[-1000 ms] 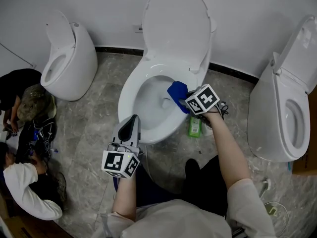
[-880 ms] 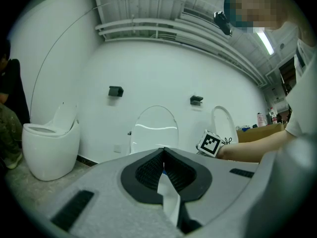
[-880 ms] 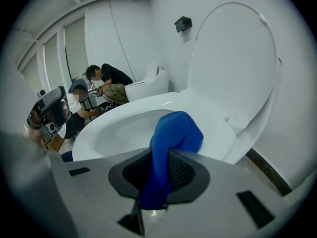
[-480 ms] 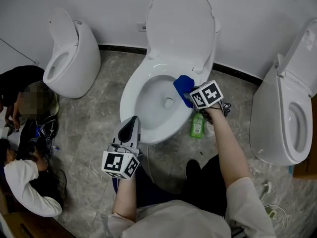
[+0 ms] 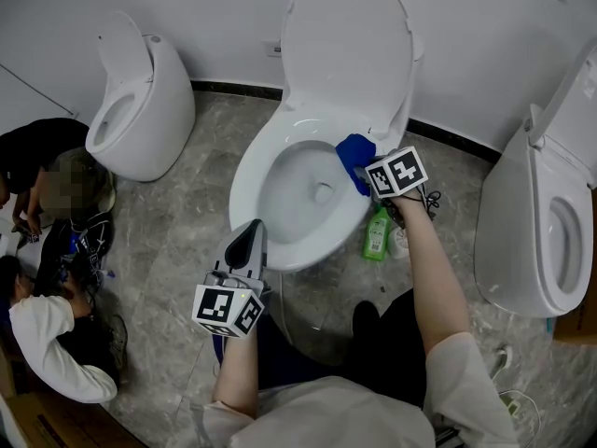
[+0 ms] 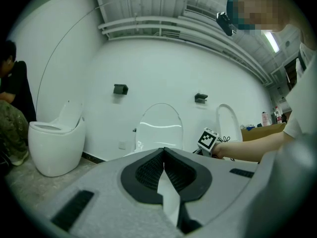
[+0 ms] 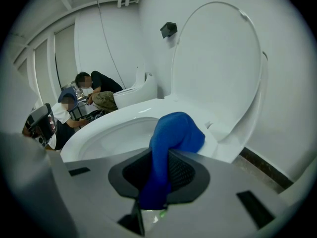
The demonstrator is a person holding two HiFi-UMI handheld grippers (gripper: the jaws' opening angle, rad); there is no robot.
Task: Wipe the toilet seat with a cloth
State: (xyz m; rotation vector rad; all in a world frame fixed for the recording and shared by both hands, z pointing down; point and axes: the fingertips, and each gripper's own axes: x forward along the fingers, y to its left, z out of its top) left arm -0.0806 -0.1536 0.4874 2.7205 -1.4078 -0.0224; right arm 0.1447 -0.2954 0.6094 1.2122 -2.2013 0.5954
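The middle toilet has its lid [image 5: 350, 54] raised, and its white seat rim [image 5: 256, 171] lies open below me. A blue cloth [image 5: 354, 154] rests on the right rear of that rim, close to the hinge. My right gripper [image 5: 366, 169] is shut on the cloth and presses it against the seat. In the right gripper view the blue cloth [image 7: 173, 133] bulges out from between the jaws over the seat rim [image 7: 94, 130]. My left gripper [image 5: 249, 233] hovers shut and empty just in front of the bowl. Its fingertips [image 6: 159, 155] point at the lid [image 6: 159, 123].
Another toilet [image 5: 140, 101] stands at the left and a third toilet [image 5: 536, 222] at the right. A green bottle [image 5: 377, 233] stands on the floor beside the bowl. People [image 5: 47, 250] crouch at the far left on the marble floor.
My right gripper has slid the blue cloth back along the right side of the rim toward the hinge. The left gripper has stayed put.
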